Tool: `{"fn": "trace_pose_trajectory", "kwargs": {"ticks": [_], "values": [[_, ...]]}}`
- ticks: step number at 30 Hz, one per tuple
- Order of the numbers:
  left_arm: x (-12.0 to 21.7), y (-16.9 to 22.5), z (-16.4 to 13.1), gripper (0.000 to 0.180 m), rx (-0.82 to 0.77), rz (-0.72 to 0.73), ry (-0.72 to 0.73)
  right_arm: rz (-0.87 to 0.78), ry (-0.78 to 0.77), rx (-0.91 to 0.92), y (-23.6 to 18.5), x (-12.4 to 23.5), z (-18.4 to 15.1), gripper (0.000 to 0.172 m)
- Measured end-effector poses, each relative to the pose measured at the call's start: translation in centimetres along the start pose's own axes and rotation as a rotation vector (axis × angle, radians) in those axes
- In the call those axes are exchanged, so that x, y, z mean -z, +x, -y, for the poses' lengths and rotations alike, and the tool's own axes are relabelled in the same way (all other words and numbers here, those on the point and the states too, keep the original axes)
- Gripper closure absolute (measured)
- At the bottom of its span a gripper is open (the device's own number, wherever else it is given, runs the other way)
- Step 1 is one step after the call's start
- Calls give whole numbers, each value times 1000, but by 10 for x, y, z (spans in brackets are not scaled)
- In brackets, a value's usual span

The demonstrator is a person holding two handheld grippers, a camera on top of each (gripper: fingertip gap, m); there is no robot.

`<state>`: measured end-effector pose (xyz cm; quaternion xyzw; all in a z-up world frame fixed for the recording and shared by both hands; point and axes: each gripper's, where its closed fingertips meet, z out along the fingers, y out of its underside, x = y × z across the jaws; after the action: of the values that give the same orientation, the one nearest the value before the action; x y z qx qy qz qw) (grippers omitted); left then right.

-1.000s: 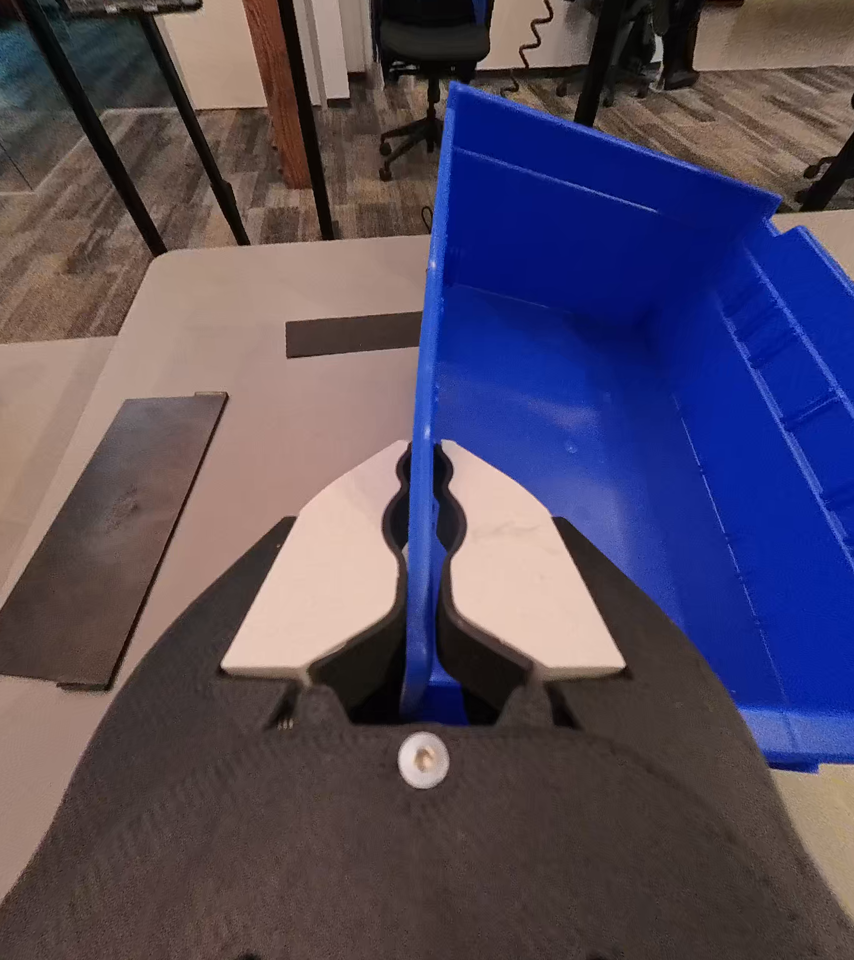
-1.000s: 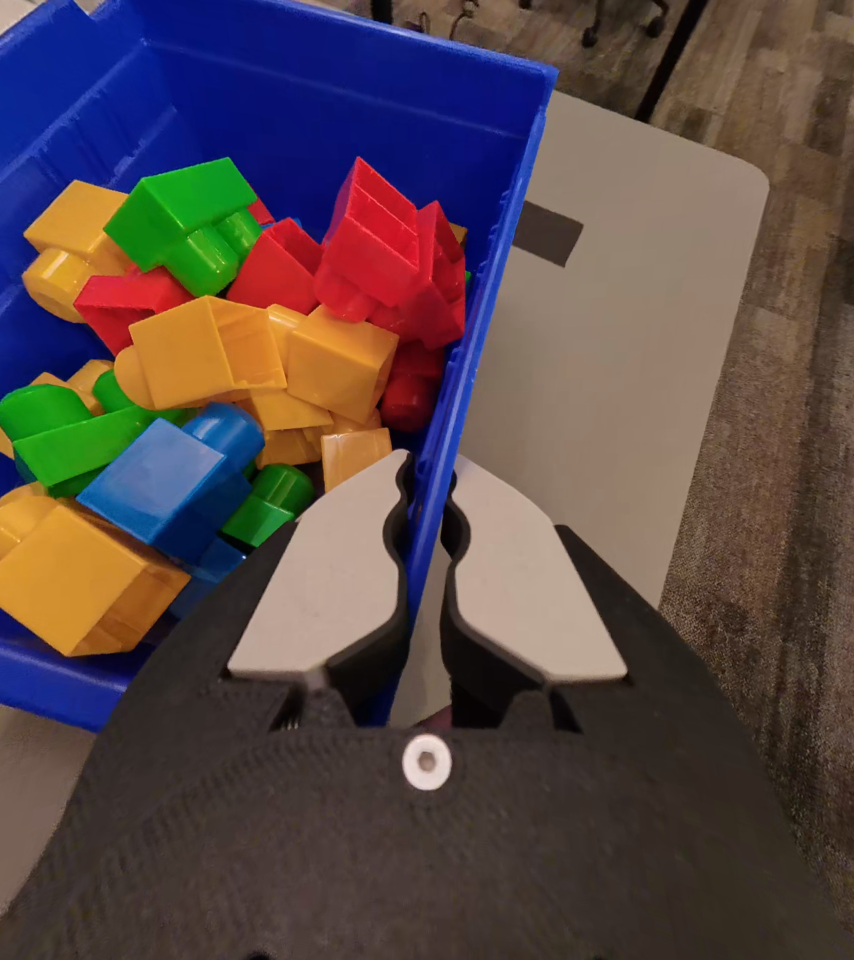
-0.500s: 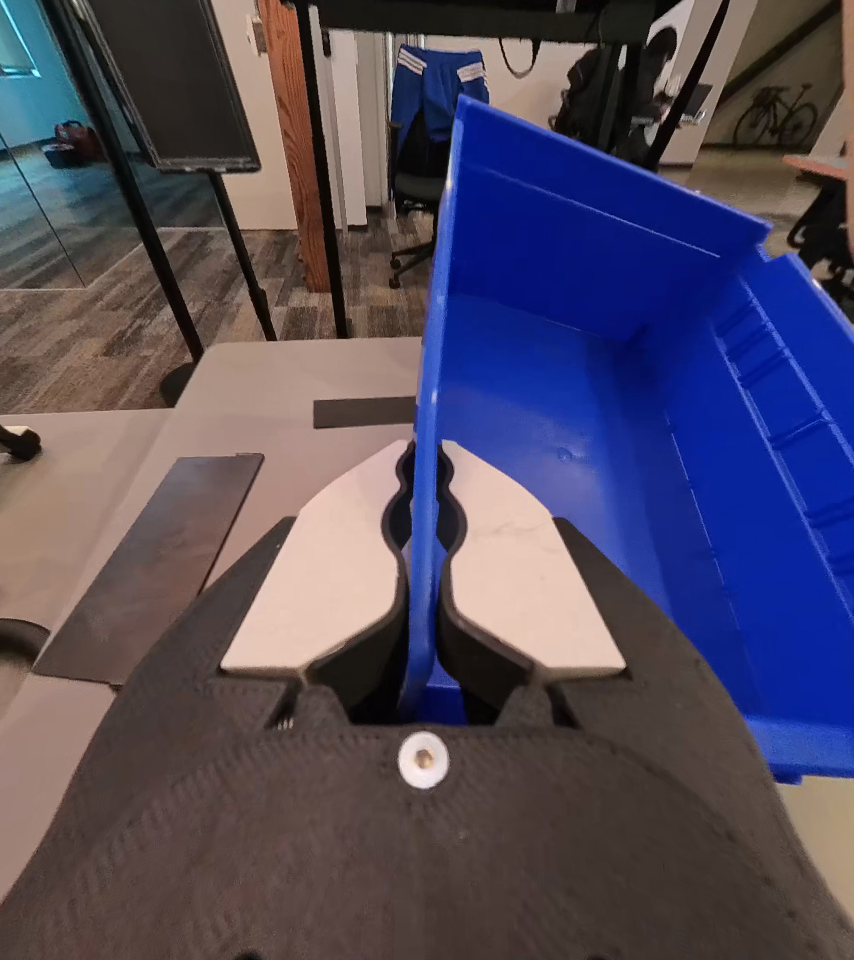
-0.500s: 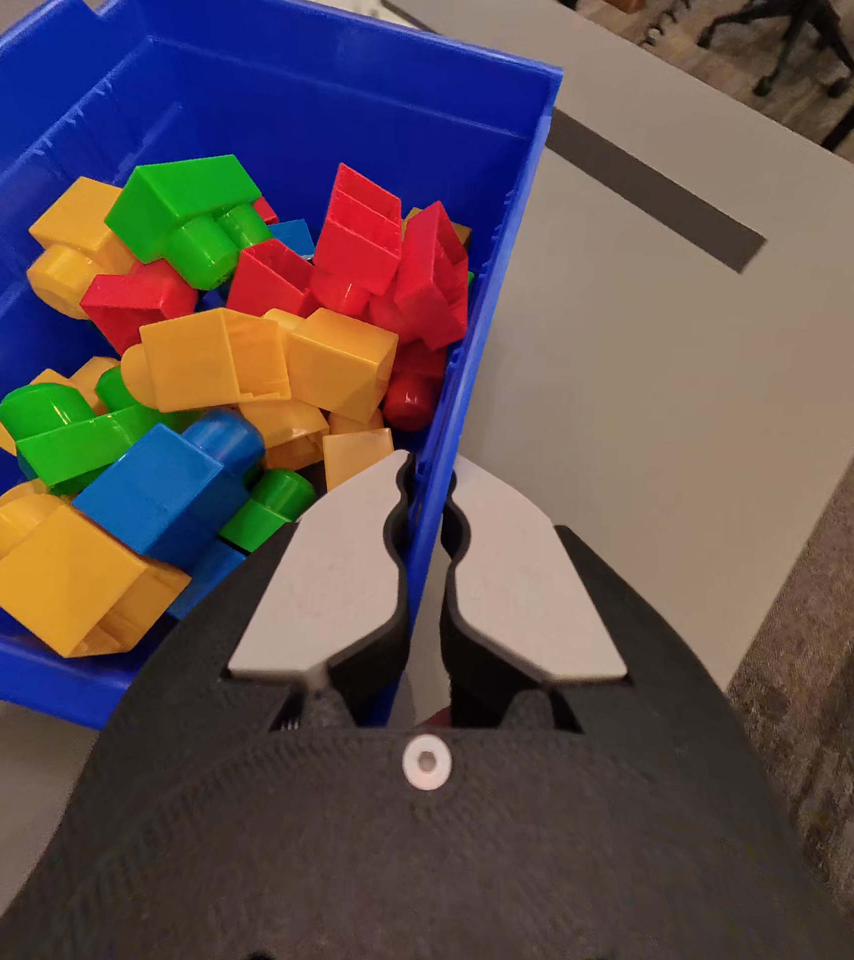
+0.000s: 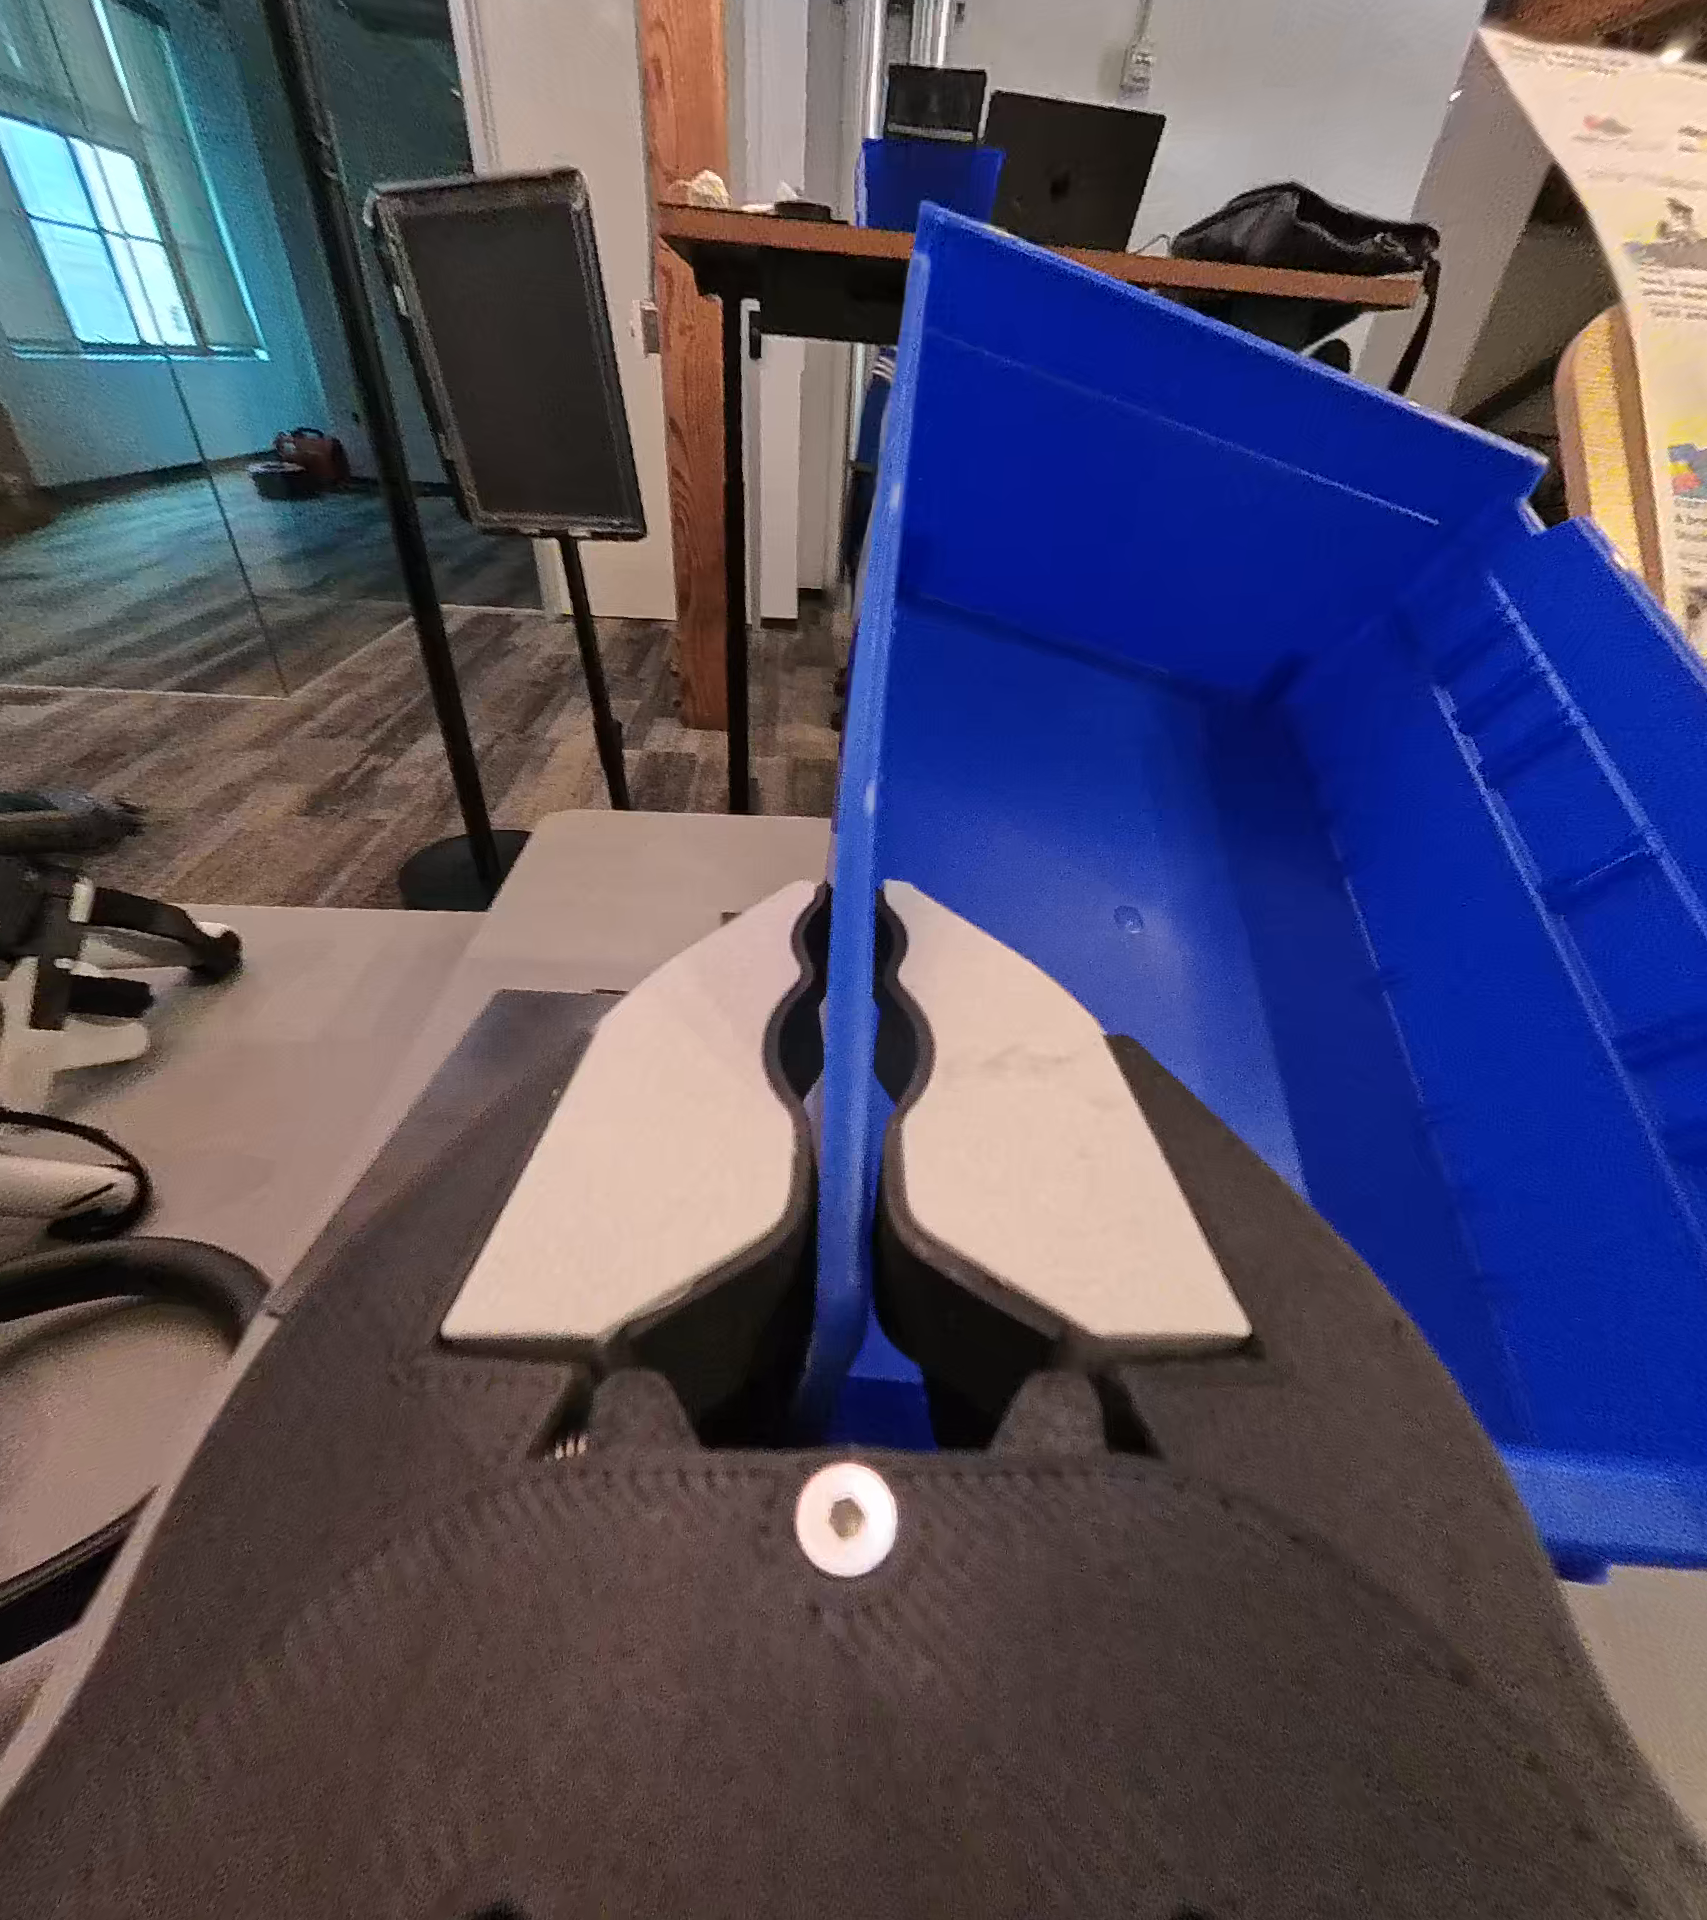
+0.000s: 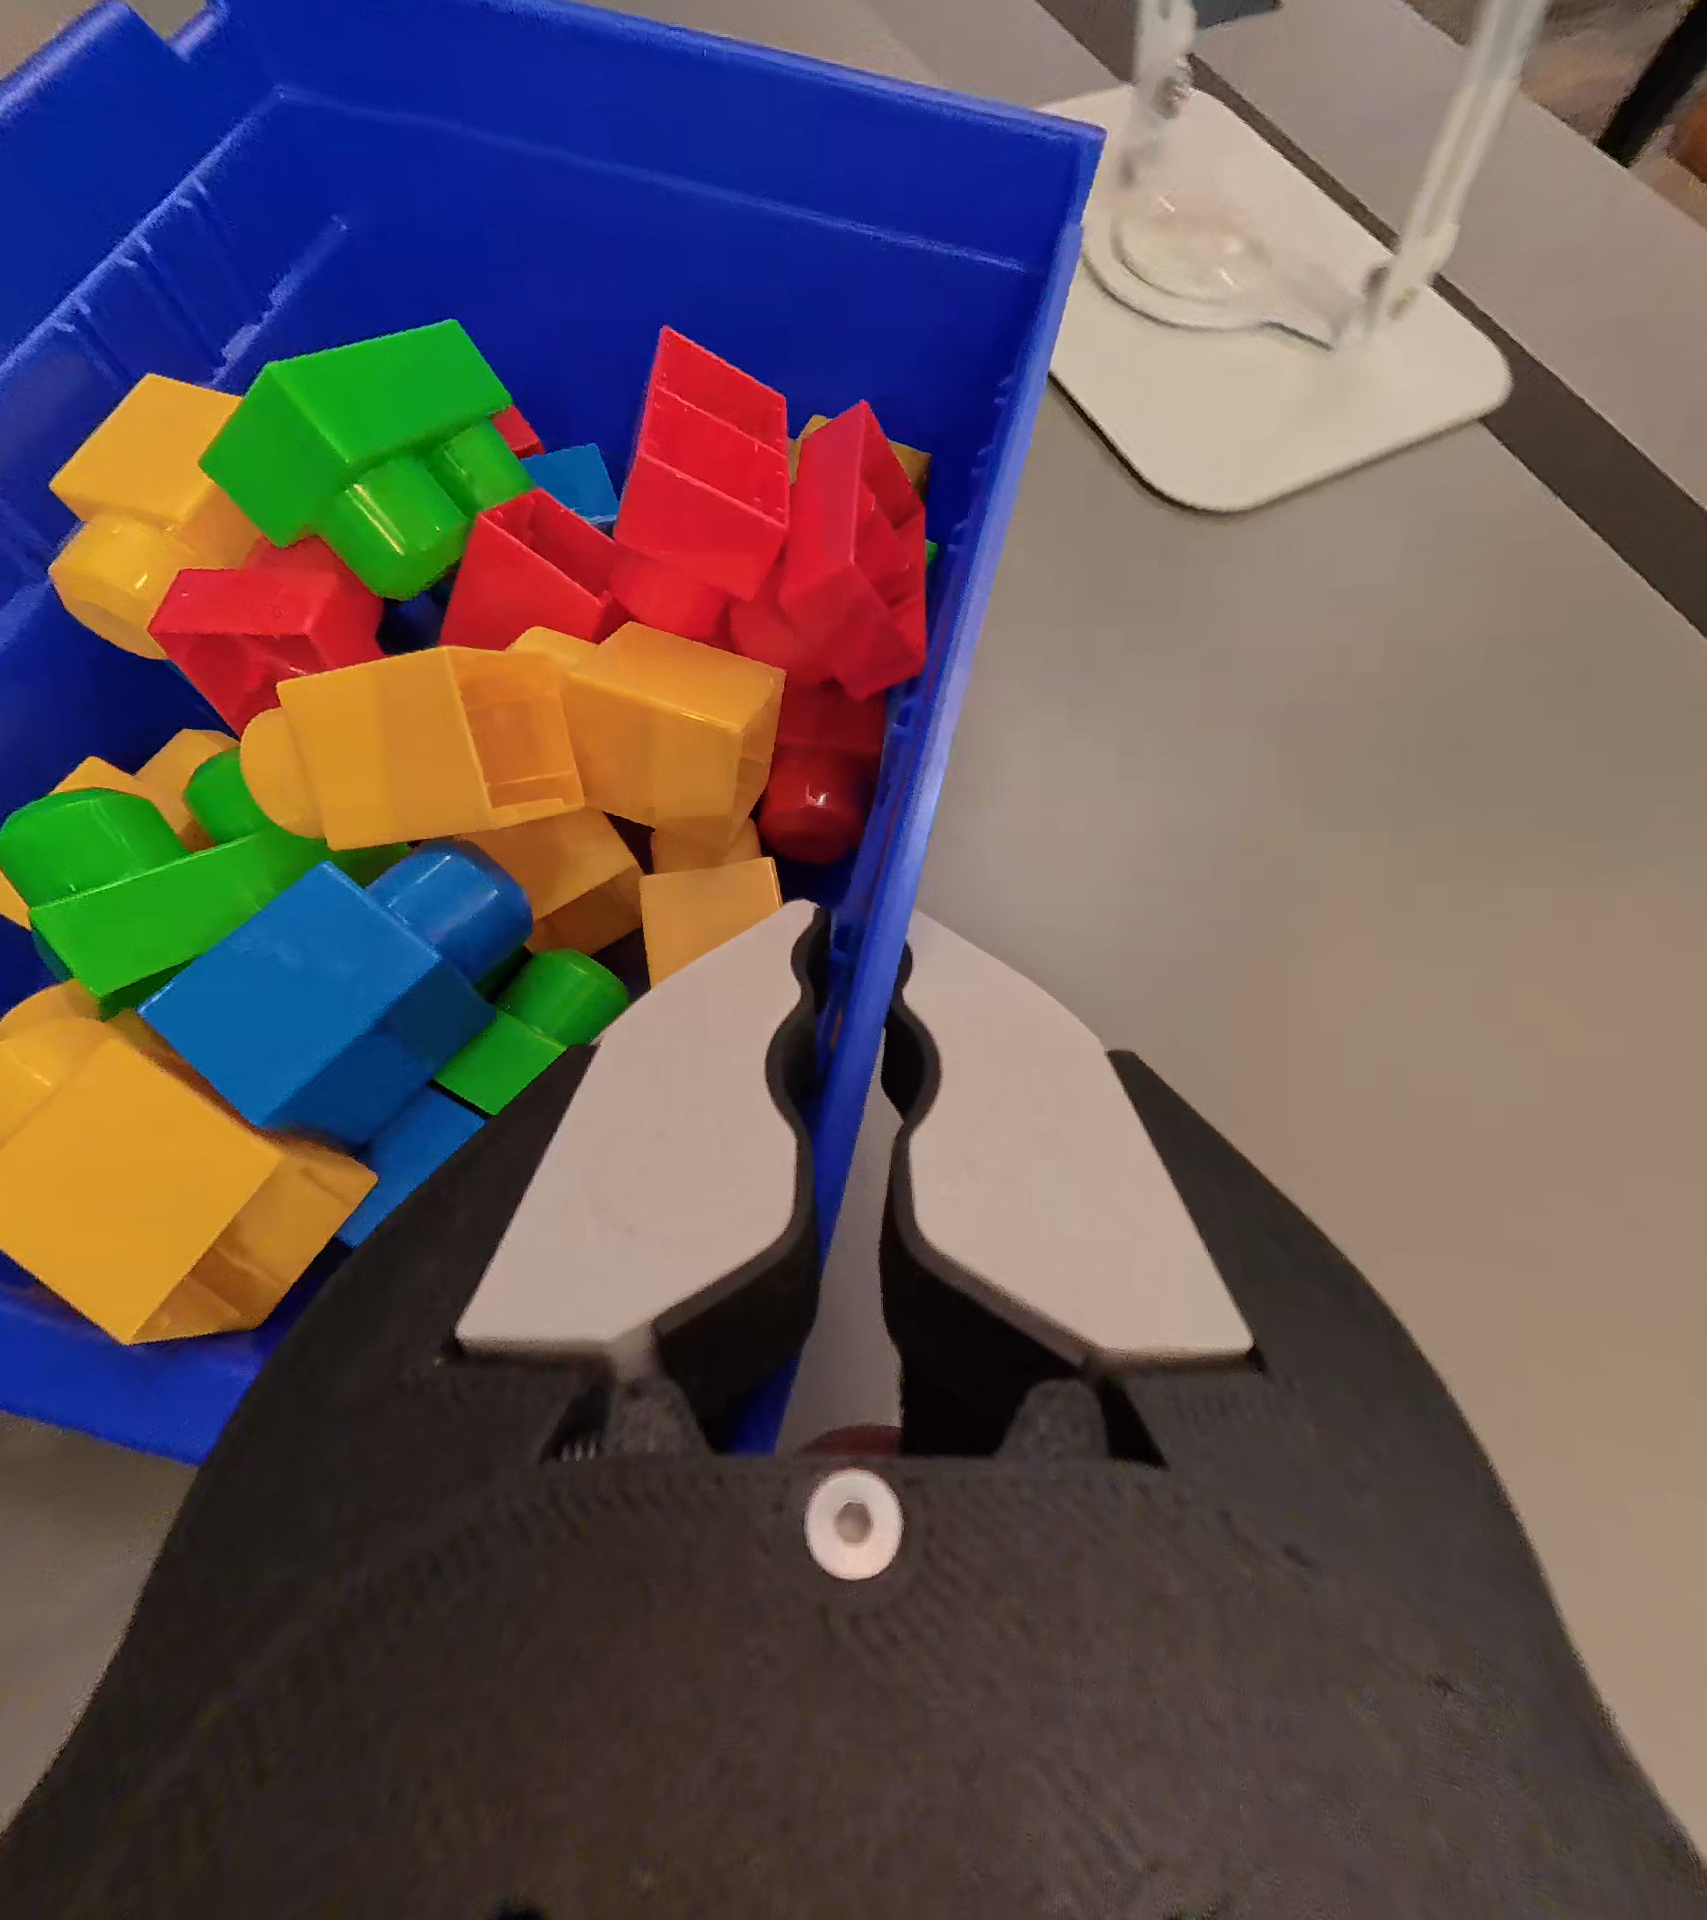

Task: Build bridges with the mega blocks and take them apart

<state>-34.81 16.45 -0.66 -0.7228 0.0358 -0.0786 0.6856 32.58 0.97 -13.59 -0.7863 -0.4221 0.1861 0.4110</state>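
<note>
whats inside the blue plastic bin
The blue plastic bin holds a heap of chunky plastic blocks: yellow, red, green and blue. Blocks underneath and the floor beneath the heap are covered.

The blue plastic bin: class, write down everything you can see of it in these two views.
The blue plastic bin is open-topped and rectangular, with ribbed inner walls and smooth, glossy plastic. It is tilted above the grey table. The left gripper and right gripper each clamp a side wall between their fingers. Red, yellow, green and blue mega blocks are heaped at one end.
</note>
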Motion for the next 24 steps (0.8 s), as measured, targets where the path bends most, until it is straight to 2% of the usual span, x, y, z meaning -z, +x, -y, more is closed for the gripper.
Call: {"fn": "trace_pose_trajectory", "kwargs": {"ticks": [7,16,24], "values": [[29,-13,24,174,-25,66,60,56,9,27,-28,-88,66,164],[76,-48,48,174,45,123,190,54,16,5,-51,-199,149,164],[87,-57,49,175,99,111,230,-99,30,-132,-36,-284,211,166]]}}
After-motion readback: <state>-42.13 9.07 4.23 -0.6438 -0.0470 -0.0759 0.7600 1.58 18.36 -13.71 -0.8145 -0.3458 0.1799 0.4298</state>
